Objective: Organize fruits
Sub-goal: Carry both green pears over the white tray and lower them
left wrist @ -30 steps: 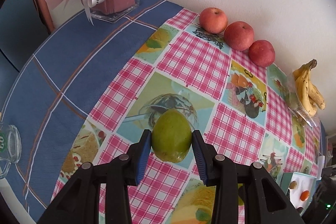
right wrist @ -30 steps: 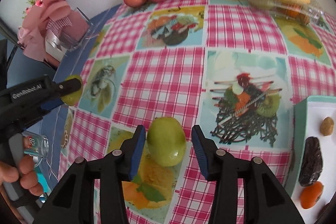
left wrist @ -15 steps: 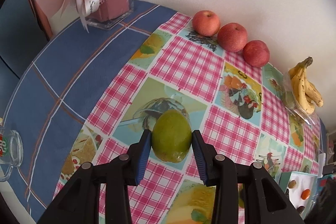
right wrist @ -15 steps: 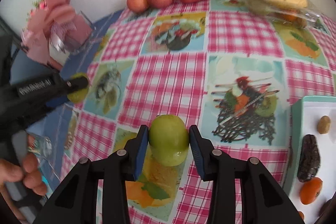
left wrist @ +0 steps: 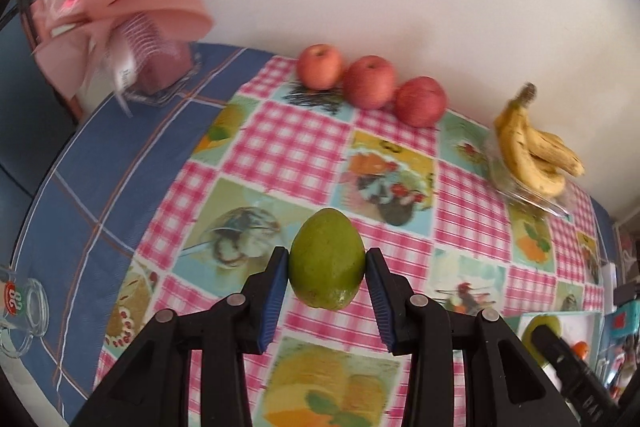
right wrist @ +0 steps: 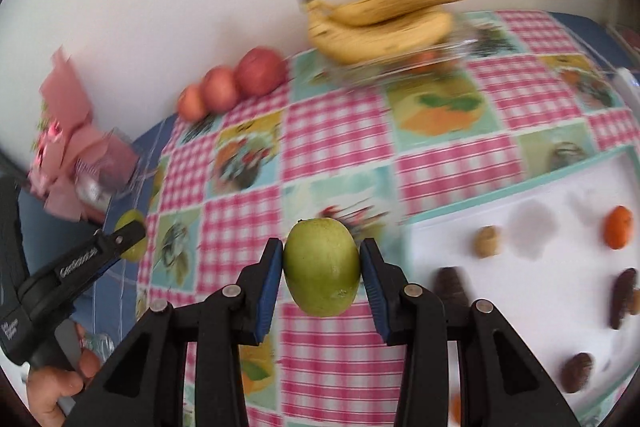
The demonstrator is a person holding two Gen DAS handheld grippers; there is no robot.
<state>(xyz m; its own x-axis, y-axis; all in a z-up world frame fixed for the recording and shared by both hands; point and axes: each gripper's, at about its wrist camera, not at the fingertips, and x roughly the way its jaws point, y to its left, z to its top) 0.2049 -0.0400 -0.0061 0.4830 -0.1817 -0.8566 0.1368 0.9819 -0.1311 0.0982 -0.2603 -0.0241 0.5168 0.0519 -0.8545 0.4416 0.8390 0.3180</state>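
**A:** What is each gripper holding?

**B:** The left gripper [left wrist: 326, 267] is clamped on a green fruit [left wrist: 327, 258], blue pads pressed to both its sides, held clear above the worktop [left wrist: 100, 187]. The right gripper [right wrist: 321, 269] is clamped the same way on a second green fruit [right wrist: 321, 267], also lifted off the checked tablecloth [right wrist: 332, 131].

**B:** In the right wrist view the left gripper also shows at the far left edge, with a hand [right wrist: 56, 387] on its handle.

**A:** What fruit is already in place?

**B:** Three red apples [left wrist: 372, 87] sit in a row against the wall, each touching the next. A bunch of bananas [left wrist: 536, 155] rests on a clear plastic tray [left wrist: 532, 199] further along the same wall. That looks sorted, kind beside kind.

**A:** And what remains?

**B:** Judging from this, the two green fruits are mid-carry and neither has been set down. A white tray with a teal rim [right wrist: 520, 183] lies just right of the right gripper, holding small dried fruits and an orange piece [right wrist: 619, 227]. Where the green pair belongs I cannot tell; a spot together along the wall seems likely.
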